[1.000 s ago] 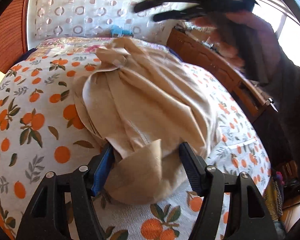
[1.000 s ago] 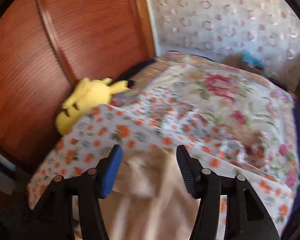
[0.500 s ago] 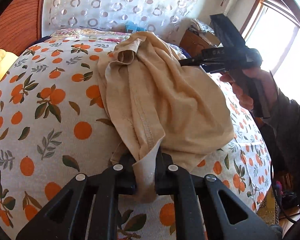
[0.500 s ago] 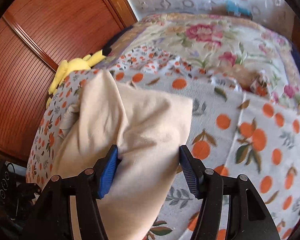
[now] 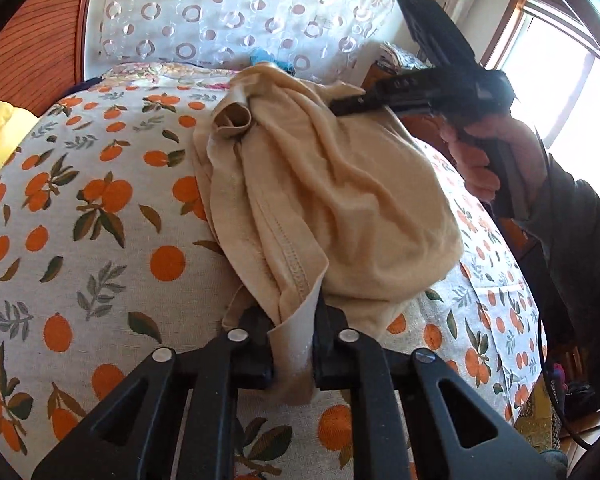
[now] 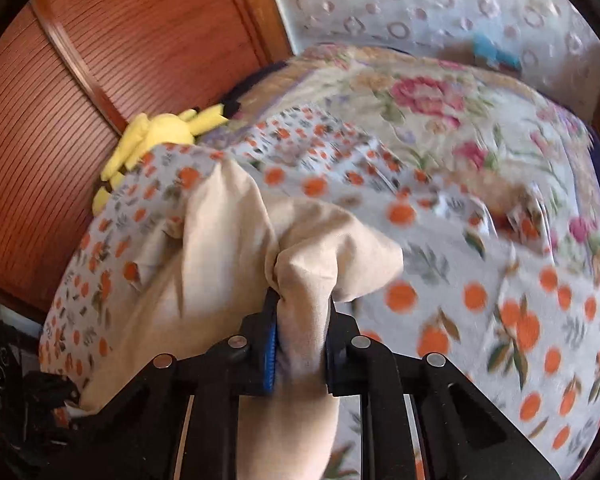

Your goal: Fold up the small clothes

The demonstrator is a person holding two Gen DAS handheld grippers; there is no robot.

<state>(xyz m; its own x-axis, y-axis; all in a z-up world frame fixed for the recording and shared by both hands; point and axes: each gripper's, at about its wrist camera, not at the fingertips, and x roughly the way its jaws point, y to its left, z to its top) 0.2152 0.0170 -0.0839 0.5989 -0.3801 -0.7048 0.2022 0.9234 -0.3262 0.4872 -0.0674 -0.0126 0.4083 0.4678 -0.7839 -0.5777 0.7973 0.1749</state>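
Orange-print bedspread filled the frame, beige garment bunched at centre. Left gripper already pinched its near hem; right gripper, open half a second before, had now clamped a far fold. Lift-and-spread likely next.

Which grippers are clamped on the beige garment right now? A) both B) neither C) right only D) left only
A: in the left wrist view the left gripper is shut on a hem of the beige garment, and in the right wrist view the right gripper is shut on a bunched fold of it.
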